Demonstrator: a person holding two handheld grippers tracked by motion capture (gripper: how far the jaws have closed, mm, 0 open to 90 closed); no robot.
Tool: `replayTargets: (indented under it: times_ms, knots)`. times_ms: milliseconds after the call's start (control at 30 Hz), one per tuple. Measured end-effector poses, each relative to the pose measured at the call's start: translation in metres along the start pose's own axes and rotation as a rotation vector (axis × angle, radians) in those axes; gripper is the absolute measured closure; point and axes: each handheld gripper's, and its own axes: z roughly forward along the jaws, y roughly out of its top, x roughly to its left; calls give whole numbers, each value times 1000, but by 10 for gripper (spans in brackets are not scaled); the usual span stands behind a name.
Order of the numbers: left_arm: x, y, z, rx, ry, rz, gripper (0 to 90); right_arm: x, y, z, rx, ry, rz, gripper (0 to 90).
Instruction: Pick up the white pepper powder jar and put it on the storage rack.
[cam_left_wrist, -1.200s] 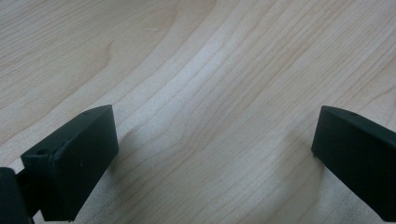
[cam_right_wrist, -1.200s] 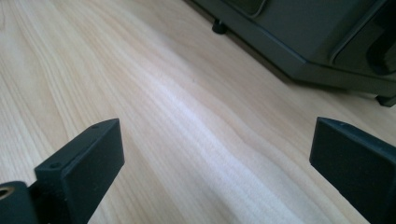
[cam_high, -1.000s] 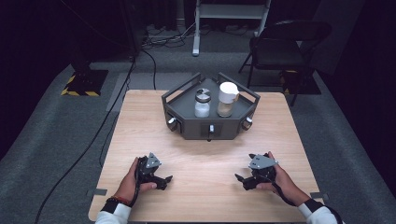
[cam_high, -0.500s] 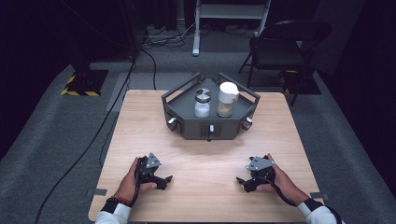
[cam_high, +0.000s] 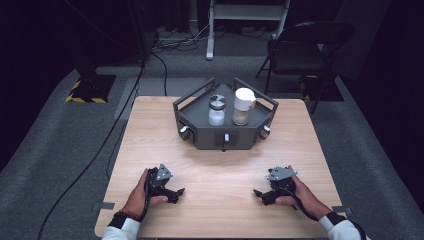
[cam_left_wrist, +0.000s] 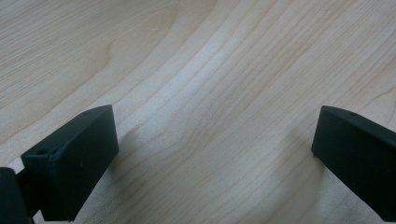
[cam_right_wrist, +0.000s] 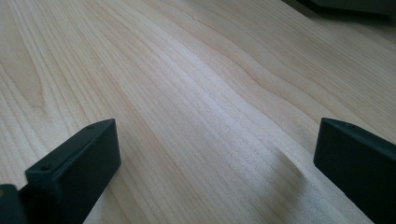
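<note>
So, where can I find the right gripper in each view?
High view: the right gripper is at the lower right, in the person's hand, jaws pointing left.
Right gripper view: its black jaws rise from both bottom corners with nothing between them; they have just been opening.
Left gripper view: the jaws here belong to the left gripper.
Shared landmark: the pale wooden table.

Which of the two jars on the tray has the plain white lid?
The right-hand jar, taller with tan contents; the left jar has a silver-and-dark lid and white contents.
</note>
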Motion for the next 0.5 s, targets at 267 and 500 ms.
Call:
replayTargets:
  times_ms: [267, 500]
  knots:
    - [0, 0, 0, 0, -1, 0, 0, -14, 3, 1, 29, 45, 61, 1]
    - [0, 0, 0, 0, -2, 1, 0, -17, 3, 2, 33, 56, 69, 0]
